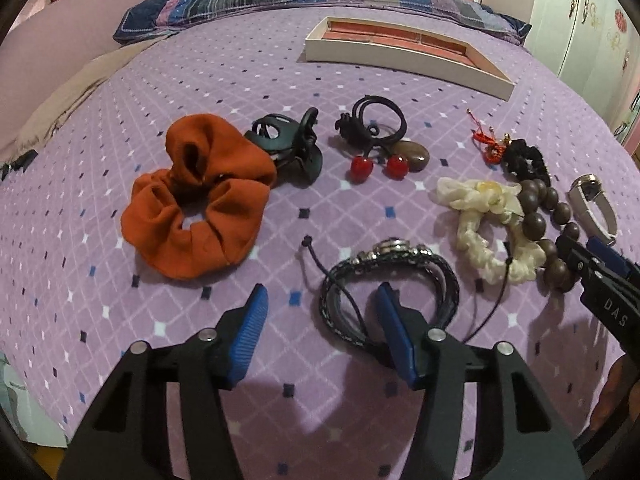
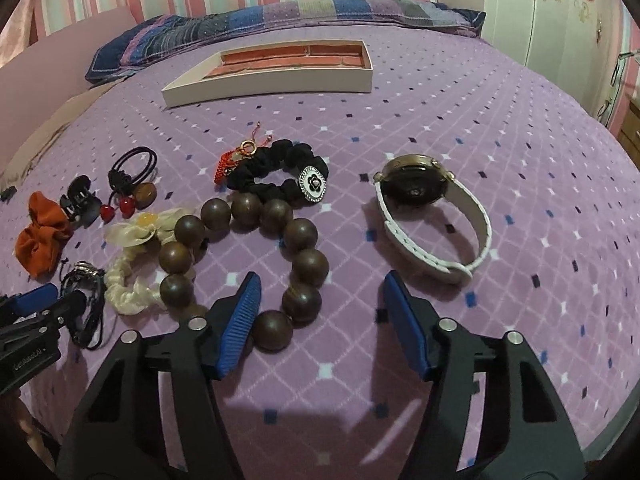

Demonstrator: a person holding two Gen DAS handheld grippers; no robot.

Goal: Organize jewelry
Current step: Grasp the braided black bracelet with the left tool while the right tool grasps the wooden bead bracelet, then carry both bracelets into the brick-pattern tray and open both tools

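Note:
My left gripper point(image 1: 323, 296) stands open low over the purple bedspread. Its right finger overlaps a dark braided leather bracelet point(image 1: 400, 272), and nothing is pinched. An orange scrunchie point(image 1: 192, 216) lies to its left. My right gripper point(image 2: 322, 284) is open too. Its left finger sits beside the near beads of a brown wooden bead bracelet point(image 2: 300, 236), and a white-strapped watch point(image 2: 436, 216) lies ahead to the right. A cream scrunchie point(image 2: 132, 292) and a black scrunchie with a flower brooch point(image 2: 280, 172) lie among them. A shallow white box with a pink lining point(image 2: 280, 80) sits farther back.
A black claw clip point(image 1: 296, 152), black hair ties with red cherries point(image 1: 372, 128) and a red knotted cord point(image 2: 228, 162) lie on the bed. A patchwork pillow point(image 1: 280, 0) runs along the far edge. A white wardrobe point(image 2: 560, 8) stands to the right.

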